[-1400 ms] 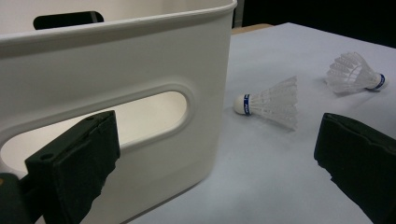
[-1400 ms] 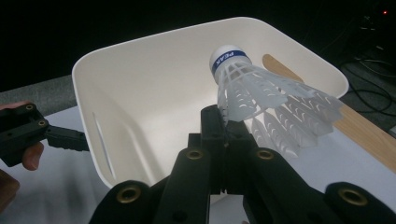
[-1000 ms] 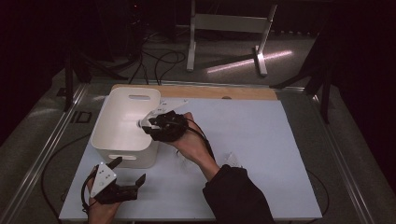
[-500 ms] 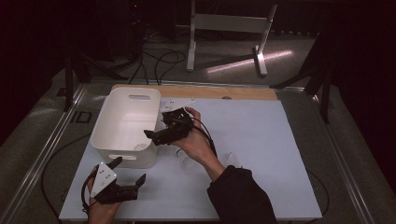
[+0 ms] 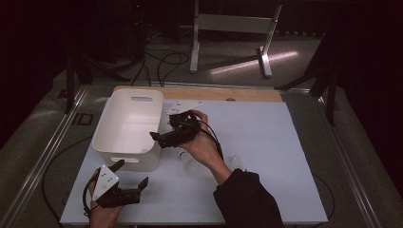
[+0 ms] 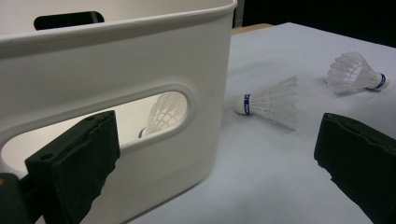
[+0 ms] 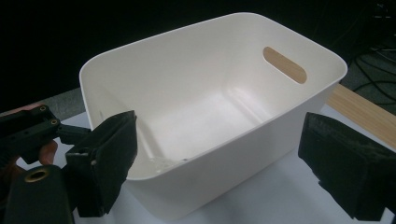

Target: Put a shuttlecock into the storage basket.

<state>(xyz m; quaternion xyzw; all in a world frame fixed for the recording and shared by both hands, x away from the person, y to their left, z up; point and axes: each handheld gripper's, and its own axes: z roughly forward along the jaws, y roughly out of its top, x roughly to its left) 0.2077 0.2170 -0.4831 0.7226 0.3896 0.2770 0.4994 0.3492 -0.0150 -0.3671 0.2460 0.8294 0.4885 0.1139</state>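
Since a second ago the right tool (image 5: 159, 137) has given up its shuttlecock: then a white shuttlecock sat between its jaws at the bin's right rim, and now the jaws have just been opening and nothing lies between them. The tool has also tipped over, so its tips sit at the bin's right wall, at about 9 o'clock from the hand that carries it. In the right gripper view the two black jaws stand wide apart, framing the white bin (image 7: 243, 135) from above its near corner, with no pad touching the plastic.

The bin (image 5: 107, 142) sits on the left part of the table (image 5: 285, 156), its long side running toward 12 o'clock. Through the handle slot in its near wall, the left gripper view shows a shuttlecock inside the bin (image 6: 164, 109), feathers up against the wall.

Two more shuttlecocks lie on the table outside the bin. The nearer shuttlecock (image 6: 273, 100) rests on its side just beyond the bin's corner, its blue-banded cork pointing at the bin. The farther shuttlecock (image 6: 356, 73) lies at about 2 o'clock from it, well apart, cork pointing away from the bin.

The left tool (image 5: 130, 183) hovers low at the table's near edge, at 6 o'clock from the bin, jaws spread wide and empty, aimed toward the bin's near wall and the table beside it.
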